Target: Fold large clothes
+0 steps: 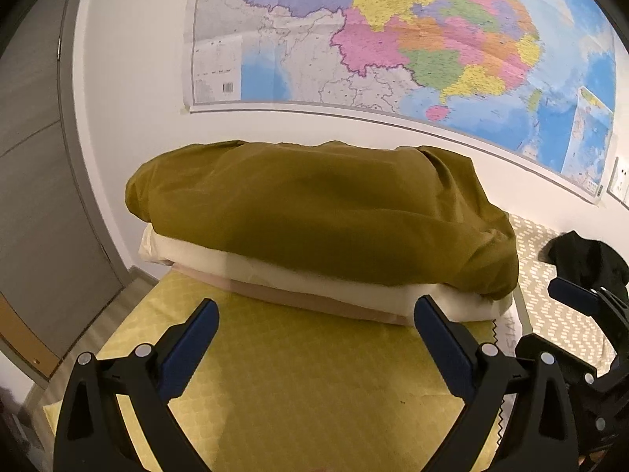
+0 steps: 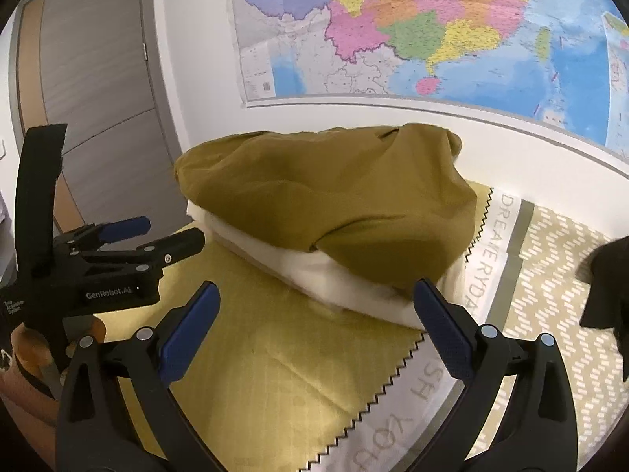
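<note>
A: Mustard-brown cloth (image 1: 314, 216), soft and puffy, sits on top of a pile. Under it is a white folded cloth (image 1: 275, 271), then a thin tan one. The pile rests at the far side of the yellow mat (image 1: 295, 385), close to the wall with the big map (image 1: 393, 31).

B: Will it be hard to lift?

A: I think not. It looks light and floppy, so it will sag and slide if you grab just one spot. I would pinch it at two edges, one near the left end and one near the right end, so that it opens flat.

B: What are the claws doing?

A: The left gripper (image 1: 316, 314) is wide apart, with nothing between its blue pads. The right gripper (image 2: 316, 295) is wide apart too, and it holds nothing. Both hang over the yellow mat, just in front of the pile.

B: Do both cameras show the same stuff?

A: No. On the left side, the right wrist camera shows the grey door (image 2: 90, 90) more fully and the whole left claw from the side. The left wrist camera only shows a bit of the right claw at its edge. On the right side, the right wrist camera shows the zigzag edge of the mat and letters on the white cloth (image 2: 487, 259) under it. Both show a black cloth (image 1: 582, 259) far right, on the patterned cover (image 2: 558, 275).
</note>
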Available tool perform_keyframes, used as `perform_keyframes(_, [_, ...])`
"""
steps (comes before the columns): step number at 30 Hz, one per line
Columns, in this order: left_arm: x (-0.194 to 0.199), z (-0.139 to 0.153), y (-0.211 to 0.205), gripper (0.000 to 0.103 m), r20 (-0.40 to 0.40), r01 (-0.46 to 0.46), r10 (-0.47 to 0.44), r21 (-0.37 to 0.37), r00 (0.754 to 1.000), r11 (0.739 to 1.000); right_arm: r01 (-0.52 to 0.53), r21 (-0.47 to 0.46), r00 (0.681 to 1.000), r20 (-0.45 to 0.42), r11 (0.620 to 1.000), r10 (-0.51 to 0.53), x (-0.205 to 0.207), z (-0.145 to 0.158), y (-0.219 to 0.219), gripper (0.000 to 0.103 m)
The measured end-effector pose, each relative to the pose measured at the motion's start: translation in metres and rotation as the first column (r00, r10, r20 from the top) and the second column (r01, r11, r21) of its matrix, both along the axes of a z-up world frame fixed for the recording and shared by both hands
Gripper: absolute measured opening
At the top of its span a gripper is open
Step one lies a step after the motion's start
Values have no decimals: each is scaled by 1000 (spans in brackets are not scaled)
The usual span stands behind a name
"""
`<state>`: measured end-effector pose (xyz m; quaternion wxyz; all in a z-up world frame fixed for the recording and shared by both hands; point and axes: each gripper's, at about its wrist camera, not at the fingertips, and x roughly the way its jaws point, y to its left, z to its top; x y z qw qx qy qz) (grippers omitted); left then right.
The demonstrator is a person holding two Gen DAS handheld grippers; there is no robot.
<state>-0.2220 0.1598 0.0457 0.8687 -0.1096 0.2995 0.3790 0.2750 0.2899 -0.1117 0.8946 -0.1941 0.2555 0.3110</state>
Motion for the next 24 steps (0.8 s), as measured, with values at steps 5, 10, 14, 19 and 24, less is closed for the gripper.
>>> perform_keyframes(5, [-2, 1, -9, 96, 0, -2, 2, 3, 1000, 1000, 5, 1, 1000, 7, 1000, -5, -8, 2, -8, 97])
perform_keyframes(10, [-4, 1, -16, 96, -2, -12, 12, 11, 1000, 1000, -1, 6, 1000, 20, 1000, 0, -16, 6, -11, 97])
perform_keyframes(14, [-6, 2, -19, 96, -1, -14, 14, 8, 1000, 1000, -9, 5, 1000, 26, 1000, 9, -21, 7, -12, 97])
perform_keyframes(19, [-9, 1, -24, 96, -2, -17, 17, 7, 1000, 1000, -11, 9, 1000, 24, 1000, 10, -26, 8, -14, 97])
perform_keyframes(24, [-12, 0, -26, 96, -5, -23, 23, 5, 1000, 1000, -12, 9, 1000, 23, 1000, 12, -30, 9, -14, 97])
